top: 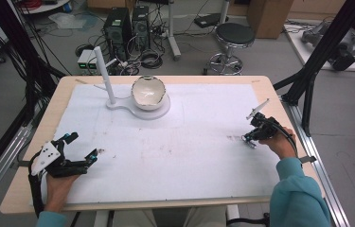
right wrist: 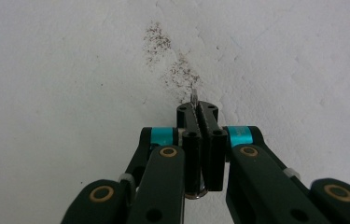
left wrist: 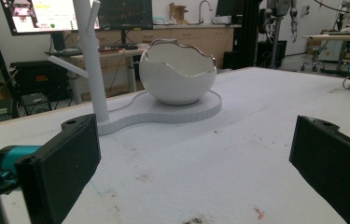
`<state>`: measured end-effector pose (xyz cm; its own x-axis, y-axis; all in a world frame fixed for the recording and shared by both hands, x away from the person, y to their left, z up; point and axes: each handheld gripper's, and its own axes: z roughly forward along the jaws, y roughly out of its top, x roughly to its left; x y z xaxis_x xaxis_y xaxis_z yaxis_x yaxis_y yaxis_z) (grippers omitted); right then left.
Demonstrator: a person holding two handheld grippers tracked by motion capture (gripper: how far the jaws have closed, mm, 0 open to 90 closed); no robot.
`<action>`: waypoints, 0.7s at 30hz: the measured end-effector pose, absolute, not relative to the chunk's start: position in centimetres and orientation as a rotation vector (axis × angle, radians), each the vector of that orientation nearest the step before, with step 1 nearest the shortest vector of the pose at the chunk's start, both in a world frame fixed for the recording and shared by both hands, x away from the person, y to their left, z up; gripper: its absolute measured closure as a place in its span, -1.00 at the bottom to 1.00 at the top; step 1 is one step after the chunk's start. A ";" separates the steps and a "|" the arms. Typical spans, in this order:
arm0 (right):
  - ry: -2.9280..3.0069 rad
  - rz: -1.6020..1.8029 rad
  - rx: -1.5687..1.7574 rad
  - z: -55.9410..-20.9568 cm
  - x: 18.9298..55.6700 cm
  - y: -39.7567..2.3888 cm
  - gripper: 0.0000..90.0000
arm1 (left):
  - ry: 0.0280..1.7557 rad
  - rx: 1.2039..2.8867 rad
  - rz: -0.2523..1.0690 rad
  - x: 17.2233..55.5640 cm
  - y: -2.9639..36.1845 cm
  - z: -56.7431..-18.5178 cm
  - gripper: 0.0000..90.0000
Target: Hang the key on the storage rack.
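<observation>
The right gripper sits at about 3 o'clock on the desk, tipped down onto the white cover. In the right gripper view its jaws are pressed tight together on a small, thin silver thing; just its tip sticks out in front, right by a patch of dark specks. What the small thing is cannot be told.

The left gripper rests at about 8 o'clock with its jaws wide apart and nothing between them. A white eggshell-shaped bowl stands on a white stand at 12 o'clock.
</observation>
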<state>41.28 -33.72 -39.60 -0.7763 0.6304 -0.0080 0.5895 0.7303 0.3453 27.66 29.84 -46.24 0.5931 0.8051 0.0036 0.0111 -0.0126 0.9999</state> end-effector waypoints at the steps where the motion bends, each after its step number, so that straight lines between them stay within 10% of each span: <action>1: 2.802 0.496 1.002 -39.6 41.3 -33.7 0.98 | 0.737 1.461 0.728 27.7 29.8 -46.2 -0.95; 21: 2.638 1.085 0.964 -36.7 40.2 -34.7 0.99 | 0.786 1.466 0.702 28.1 30.2 -46.0 -0.95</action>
